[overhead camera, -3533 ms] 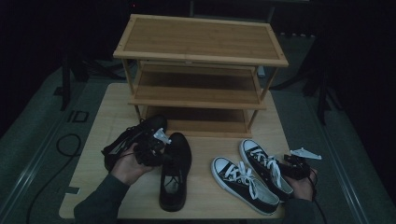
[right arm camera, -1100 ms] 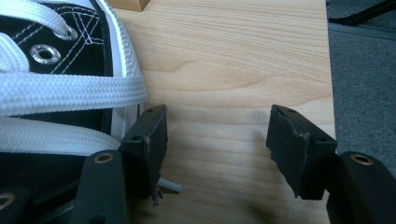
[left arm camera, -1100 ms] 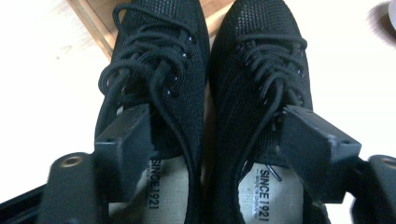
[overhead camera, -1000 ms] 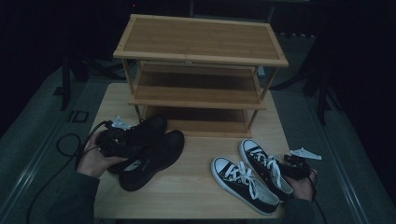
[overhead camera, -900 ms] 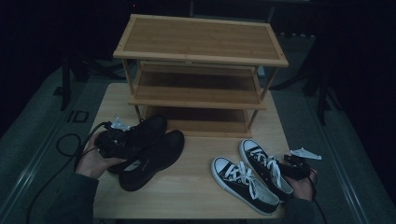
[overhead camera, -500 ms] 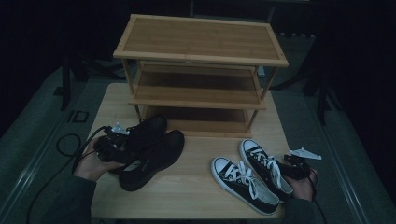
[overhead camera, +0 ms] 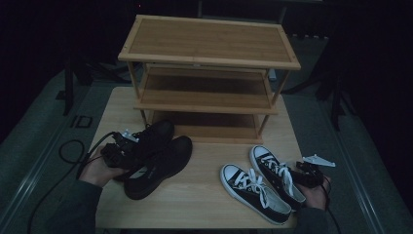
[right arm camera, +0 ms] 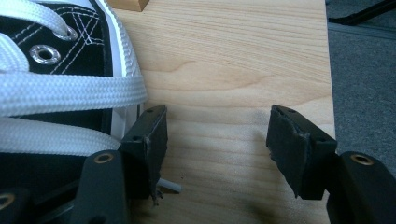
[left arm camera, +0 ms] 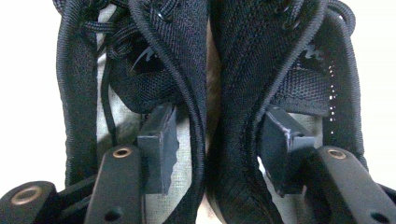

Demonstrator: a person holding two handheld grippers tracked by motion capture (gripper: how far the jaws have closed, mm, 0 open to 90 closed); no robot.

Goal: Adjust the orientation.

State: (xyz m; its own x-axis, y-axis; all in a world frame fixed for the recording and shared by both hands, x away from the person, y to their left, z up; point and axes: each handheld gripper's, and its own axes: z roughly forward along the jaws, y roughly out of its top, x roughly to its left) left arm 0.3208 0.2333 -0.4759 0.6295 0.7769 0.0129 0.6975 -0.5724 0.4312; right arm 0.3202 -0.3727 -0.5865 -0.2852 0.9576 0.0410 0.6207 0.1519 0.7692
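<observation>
The left tool (left arm camera: 212, 154) pinches both black shoes (overhead camera: 156, 156) by their inner collars on the desk (overhead camera: 204, 195) — probably a thin hold; one could slip out when lifted. Right tool (right arm camera: 217, 149) spread, idle.

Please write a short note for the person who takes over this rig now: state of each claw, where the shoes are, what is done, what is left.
Left claw: shut on the black shoes, one jaw inside each shoe, pinching the two inner walls together, at the table's front left before the wooden rack.
Right claw: open, holding nothing, low over the table beside the black-and-white sneakers at front right.
Done: black pair gripped.
Left: probably put both pairs on the rack; its shelves look bare.
</observation>
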